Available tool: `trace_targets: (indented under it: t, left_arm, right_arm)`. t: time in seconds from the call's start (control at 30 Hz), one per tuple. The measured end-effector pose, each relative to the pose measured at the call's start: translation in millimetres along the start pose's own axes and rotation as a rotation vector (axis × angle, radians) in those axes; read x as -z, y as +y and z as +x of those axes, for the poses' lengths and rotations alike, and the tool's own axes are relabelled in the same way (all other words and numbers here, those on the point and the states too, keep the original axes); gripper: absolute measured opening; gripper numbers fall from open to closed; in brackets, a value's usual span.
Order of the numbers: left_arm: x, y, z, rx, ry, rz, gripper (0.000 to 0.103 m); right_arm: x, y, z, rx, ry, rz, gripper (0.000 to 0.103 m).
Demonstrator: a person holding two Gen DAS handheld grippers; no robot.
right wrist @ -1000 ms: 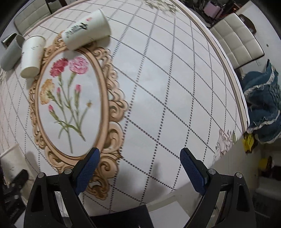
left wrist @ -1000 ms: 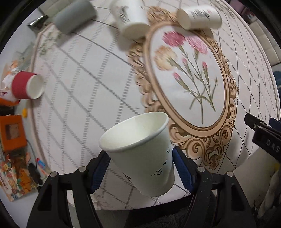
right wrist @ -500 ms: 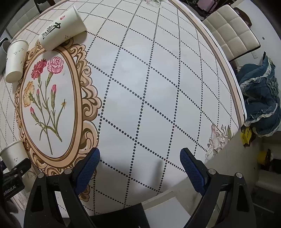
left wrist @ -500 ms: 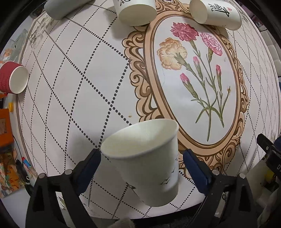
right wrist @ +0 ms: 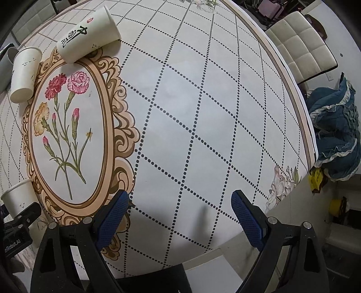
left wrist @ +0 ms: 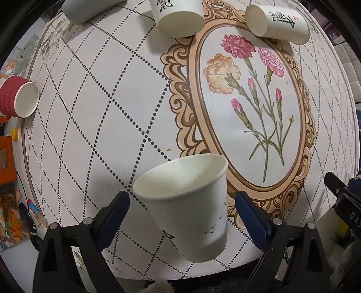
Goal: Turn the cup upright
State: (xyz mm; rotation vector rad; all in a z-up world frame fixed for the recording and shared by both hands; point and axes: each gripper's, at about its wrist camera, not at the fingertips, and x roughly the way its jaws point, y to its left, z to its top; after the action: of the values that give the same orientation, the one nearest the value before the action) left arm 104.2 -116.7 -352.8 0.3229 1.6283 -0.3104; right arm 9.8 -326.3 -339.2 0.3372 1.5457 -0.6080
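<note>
Two tools are seen, one per wrist view, both hanging over a round worktop (right wrist: pixel 203 112). In the left wrist view, a white paper cup printed with small birds (left wrist: pixel 187 202) fills the lower centre of the frame, mouth up and standing near the worktop's near edge. It sits between the blue pads of the left tool (left wrist: pixel 182 216), which are spread, with a clear gap visible on each side of the cup wall, so nothing is being pinched. From this, the cup is judged to be already upright and let go, the pads parted so the tool can draw away without tipping it.

The right tool (right wrist: pixel 180 216) is held spread and empty at the lower centre of its own view, above bare cloth and well apart from any cup; it is judged to be waiting.

Other cups lie on their sides: a white cup with black calligraphy (left wrist: pixel 277 22) at the upper right, another white cup (left wrist: pixel 178 18) at the top centre, a grey cup (left wrist: pixel 90 9) at the upper left, and a red ribbed cup (left wrist: pixel 18 99) at the left edge.

The worktop is covered by a pale cloth with a dotted diamond grid and an ornate oval frame of carnations (left wrist: pixel 250 99). Beyond it, a cream padded chair (right wrist: pixel 302 45) and a heap of blue fabric (right wrist: pixel 336 130) are seen at the right.
</note>
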Motion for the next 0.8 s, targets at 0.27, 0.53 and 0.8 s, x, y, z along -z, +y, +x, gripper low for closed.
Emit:
trace_targets:
  t: [0.27, 0.53, 0.8]
  left_arm:
    - [15.5, 10.8, -36.0, 0.004, -0.042, -0.027, 0.095]
    - [39.2, 19.5, -81.6, 0.032, -0.112, -0.059, 0.095]
    - [45.9, 38.0, -71.5, -0.016, -0.177, -0.149, 0.095]
  right_arm:
    - [3.1, 4.5, -12.1, -0.002, -0.026, -0.009, 0.094]
    - [13.0, 15.4, -34.1, -0.016, -0.069, -0.021, 0.094]
    - [28.9, 44.1, -63.1, -0.057, -0.116, -0.089, 0.094]
